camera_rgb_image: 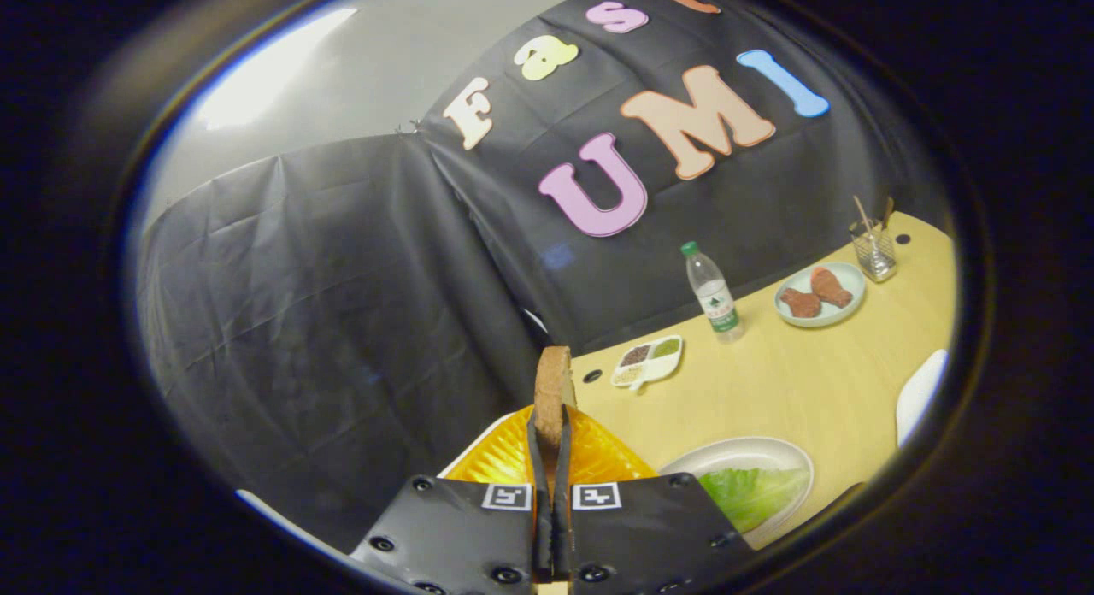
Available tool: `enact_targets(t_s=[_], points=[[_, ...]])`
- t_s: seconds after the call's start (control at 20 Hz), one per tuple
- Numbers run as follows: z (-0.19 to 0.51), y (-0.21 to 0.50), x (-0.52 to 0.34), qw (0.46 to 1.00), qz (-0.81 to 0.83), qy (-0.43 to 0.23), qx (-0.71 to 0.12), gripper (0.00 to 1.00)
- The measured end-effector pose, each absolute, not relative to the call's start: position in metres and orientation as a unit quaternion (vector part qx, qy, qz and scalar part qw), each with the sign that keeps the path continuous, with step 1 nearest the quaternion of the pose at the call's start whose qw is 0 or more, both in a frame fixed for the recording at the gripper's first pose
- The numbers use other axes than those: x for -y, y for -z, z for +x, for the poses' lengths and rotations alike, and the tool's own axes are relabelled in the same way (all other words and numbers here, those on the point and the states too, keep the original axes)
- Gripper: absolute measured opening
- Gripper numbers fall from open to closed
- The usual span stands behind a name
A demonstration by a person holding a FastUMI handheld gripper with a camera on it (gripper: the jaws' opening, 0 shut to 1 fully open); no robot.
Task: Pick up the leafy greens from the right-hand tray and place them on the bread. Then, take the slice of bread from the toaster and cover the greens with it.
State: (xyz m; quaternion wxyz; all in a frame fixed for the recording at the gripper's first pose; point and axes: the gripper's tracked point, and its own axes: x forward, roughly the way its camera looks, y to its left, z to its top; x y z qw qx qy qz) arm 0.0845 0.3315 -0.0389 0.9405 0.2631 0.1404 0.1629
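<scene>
My gripper is shut on a slice of bread, which stands on edge between the two fingers and sticks out beyond their tips. It hangs above the yellow toaster, whose ribbed top shows just behind the fingers. To the right of the fingers lies a white plate with a green lettuce leaf on it. Whatever lies under the leaf is hidden.
On the wooden table beyond stand a small divided dish of seeds, a water bottle, a plate with two brown meat pieces and a glass with sticks. A white object pokes in at the right.
</scene>
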Motion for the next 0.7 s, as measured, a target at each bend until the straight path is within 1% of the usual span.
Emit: enact_targets(t_s=[0.7], points=[[0.073, 0.158, -0.271, 0.925, 0.289, -0.086, -0.231, 0.04]])
